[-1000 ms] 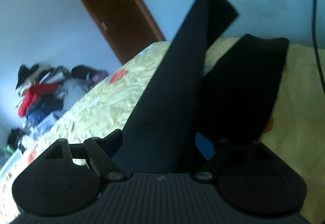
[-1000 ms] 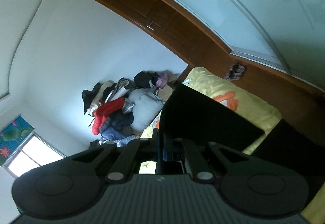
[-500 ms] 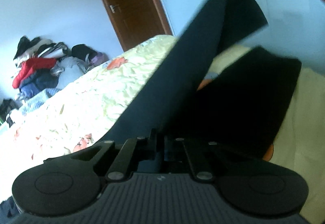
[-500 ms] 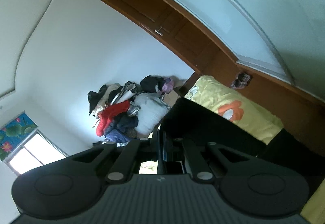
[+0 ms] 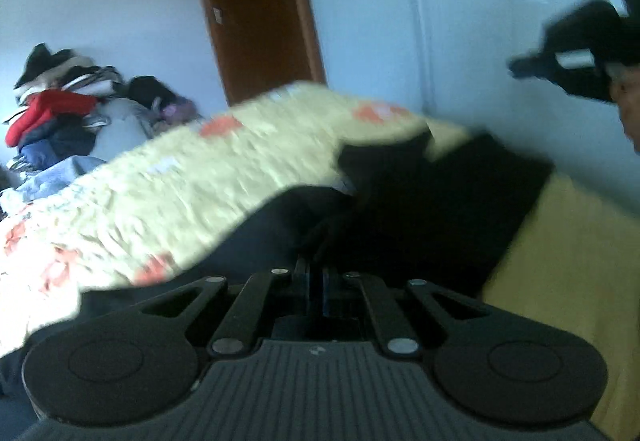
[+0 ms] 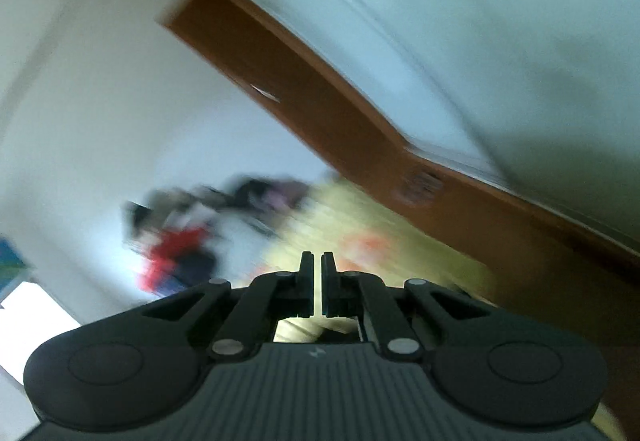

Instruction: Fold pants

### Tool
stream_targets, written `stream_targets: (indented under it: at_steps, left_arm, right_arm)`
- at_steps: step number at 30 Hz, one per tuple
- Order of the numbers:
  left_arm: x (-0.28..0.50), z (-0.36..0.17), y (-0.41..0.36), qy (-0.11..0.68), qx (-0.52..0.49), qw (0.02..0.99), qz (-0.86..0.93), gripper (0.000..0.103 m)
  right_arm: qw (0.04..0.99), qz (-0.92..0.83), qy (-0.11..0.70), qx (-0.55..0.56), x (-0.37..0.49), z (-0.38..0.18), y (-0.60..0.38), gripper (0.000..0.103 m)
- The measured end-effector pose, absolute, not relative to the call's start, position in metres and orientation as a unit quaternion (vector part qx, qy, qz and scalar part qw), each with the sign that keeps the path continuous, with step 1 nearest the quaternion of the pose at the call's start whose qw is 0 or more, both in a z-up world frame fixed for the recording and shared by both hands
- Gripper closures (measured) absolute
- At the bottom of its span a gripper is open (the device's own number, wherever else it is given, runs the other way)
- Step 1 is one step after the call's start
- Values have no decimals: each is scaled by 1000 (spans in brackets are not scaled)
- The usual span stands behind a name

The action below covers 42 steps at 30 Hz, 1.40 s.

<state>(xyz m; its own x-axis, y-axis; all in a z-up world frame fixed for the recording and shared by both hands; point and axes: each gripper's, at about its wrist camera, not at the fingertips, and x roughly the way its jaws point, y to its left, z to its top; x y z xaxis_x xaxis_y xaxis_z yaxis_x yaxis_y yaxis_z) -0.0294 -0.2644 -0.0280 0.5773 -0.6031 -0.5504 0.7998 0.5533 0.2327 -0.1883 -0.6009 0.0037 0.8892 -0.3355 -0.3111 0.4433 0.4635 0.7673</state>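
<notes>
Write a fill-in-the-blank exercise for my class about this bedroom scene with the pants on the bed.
1. The dark pants lie on a ____ bedspread with orange patches.
2. The door behind the bed is ____ in colour.
3. In the clothes pile by the wall, the brightest garment is ____.
4. Between their nearly closed jaws, the right tongs hold ____.

Missing words: yellow; brown; red; nothing

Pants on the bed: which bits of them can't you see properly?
- Left wrist view: the pants are one dark, blurry shape, so legs, waistband and folds cannot be told apart.
- Left wrist view: their near end is hidden behind the left gripper.
- Right wrist view: everything is smeared by motion blur. No pants show past the right gripper, and the clothes pile is a smudge.
</notes>
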Motion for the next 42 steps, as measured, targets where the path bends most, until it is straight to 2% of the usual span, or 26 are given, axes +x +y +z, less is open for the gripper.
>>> stream_targets:
  at_steps: [2,4,5,6,7,8,11,15,20,22,23,24,31,34,36,37,39,42]
  left_arm:
    - [-27,-39,-265,225,239,854,-403,95]
    - [-22,-41,-261,235,231,855,-402,95]
    - [-21,-42,-260,233,232,855,-401,95]
    - [-21,-41,-260,231,235,855,-401,95]
    - [-23,-42,-258,230,236,855,-401,95]
    - [-26,-42,-259,231,237,854,-402,95]
    - [-40,-49,-259,234,243,850,-403,95]
    - [-46,-52,-259,234,250,846,-409,94]
    - [-44,-54,-258,237,248,843,-414,92]
    - [-44,-52,-255,237,246,843,-416,92]
    - [-44,-51,-254,236,244,843,-418,92]
    - [-43,-50,-253,234,242,844,-418,92]
    - [-30,-40,-255,219,216,861,-404,91]
    - [-22,-18,-255,192,179,887,-379,91]
    - [-21,-6,-252,180,164,895,-373,91]
    - [-23,-5,-253,184,171,889,-383,91]
    - [-34,-15,-259,205,205,863,-414,91]
    - [-54,-42,-264,226,251,834,-437,91]
  right_arm:
    - [842,-194,89,495,-187,-18,-600,98]
    - [837,-163,120,508,-171,-30,-594,87]
    - [835,-149,133,514,-158,-35,-590,66]
    - [834,-139,143,514,-145,-36,-588,38]
    - [836,-132,152,510,-131,-36,-585,29]
    - [841,-129,164,499,-114,-34,-581,26]
    - [875,-112,227,414,-52,-21,-561,26]
    - [884,-175,332,280,33,-11,-531,27]
    - [844,-259,402,243,95,-31,-527,29]
    - [850,-272,403,201,100,-38,-524,65]
    - [856,-272,399,184,99,-38,-522,89]
    - [860,-265,388,201,91,-37,-527,98]
    - [857,-261,229,381,-33,-12,-588,100]
    - [856,-231,117,448,-78,10,-610,100]
    - [868,-202,20,453,-113,30,-610,100]
    - [873,-202,1,445,-129,35,-608,100]
    - [867,-227,2,444,-161,28,-606,100]
    - [824,-294,76,478,-205,-21,-608,100]
